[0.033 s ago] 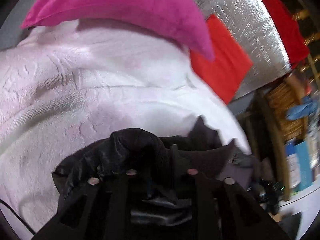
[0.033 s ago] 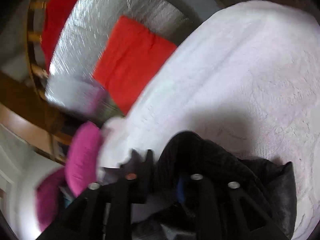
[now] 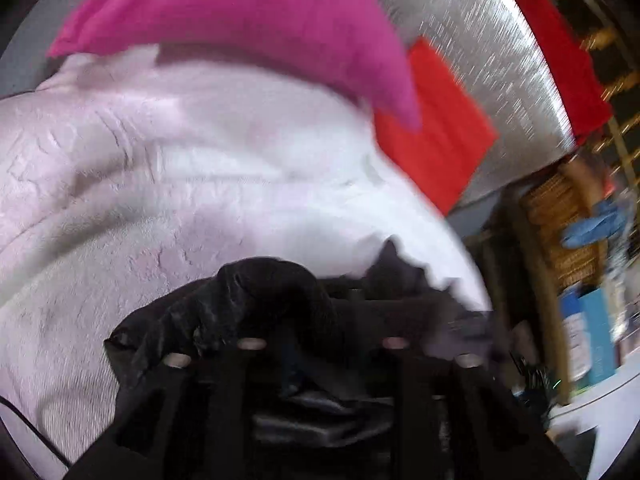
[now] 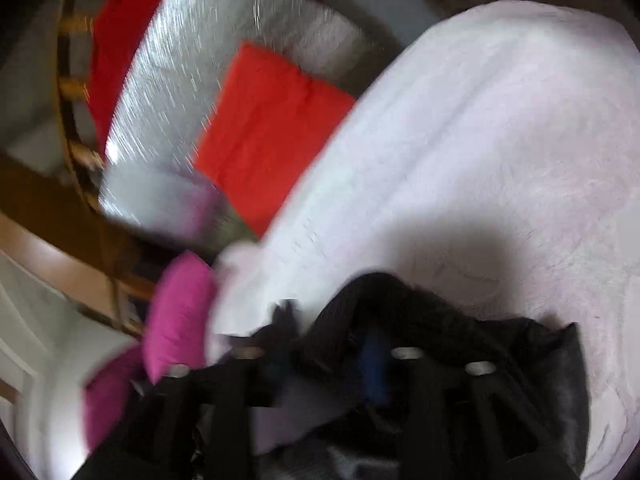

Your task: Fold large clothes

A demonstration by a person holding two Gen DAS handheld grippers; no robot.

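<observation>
A black garment (image 3: 248,300) with a shiny lining is bunched up over the pale pink bedspread (image 3: 160,184). My left gripper (image 3: 320,344) is shut on a fold of it, and the cloth drapes over both fingers. In the right wrist view the same black garment (image 4: 420,312) hangs across my right gripper (image 4: 328,356), which is shut on it. The fingertips of both grippers are hidden under cloth. Both views are blurred by motion.
A magenta pillow (image 3: 248,20) lies at the head of the bed, and it also shows in the right wrist view (image 4: 180,312). A red cushion (image 3: 436,136) leans on a silver quilted panel (image 3: 480,60). A wicker shelf (image 3: 560,216) stands at the right.
Both grippers have shifted a little with the garment still held; the views are now more blurred. The bed and pillows stay in place.
</observation>
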